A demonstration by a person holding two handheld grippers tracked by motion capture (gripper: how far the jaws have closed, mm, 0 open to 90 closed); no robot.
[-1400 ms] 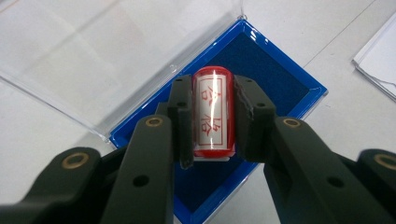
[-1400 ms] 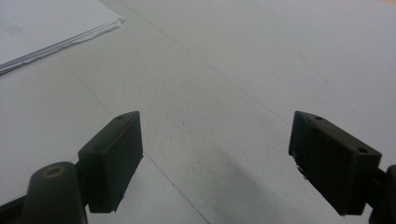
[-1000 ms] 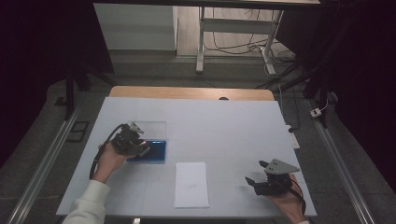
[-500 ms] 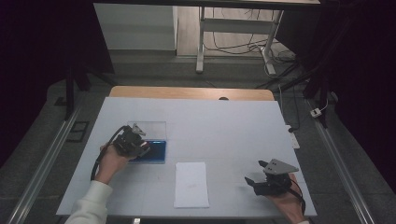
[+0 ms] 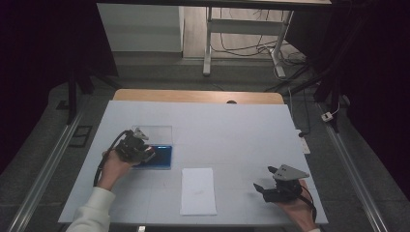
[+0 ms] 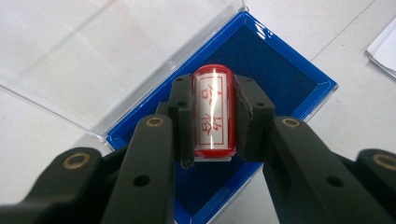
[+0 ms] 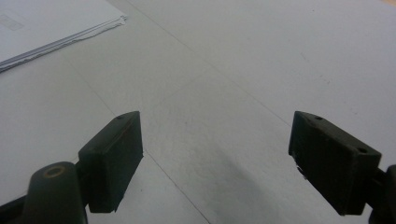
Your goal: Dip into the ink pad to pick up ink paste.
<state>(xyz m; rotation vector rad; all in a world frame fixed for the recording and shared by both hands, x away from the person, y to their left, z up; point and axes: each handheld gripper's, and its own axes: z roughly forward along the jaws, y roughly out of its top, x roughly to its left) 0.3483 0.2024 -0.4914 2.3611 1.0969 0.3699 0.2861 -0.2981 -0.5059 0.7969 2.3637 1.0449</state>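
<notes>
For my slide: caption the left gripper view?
Left gripper clamps a red stamp over a blue ink pad.

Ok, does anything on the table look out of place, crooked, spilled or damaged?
Nothing stands out. The left tool grips a red stamp over the blue ink pad, whose clear lid lies folded open flat on the table. The paper stack lies neat, and the right tool stands open over the bare table.
</notes>
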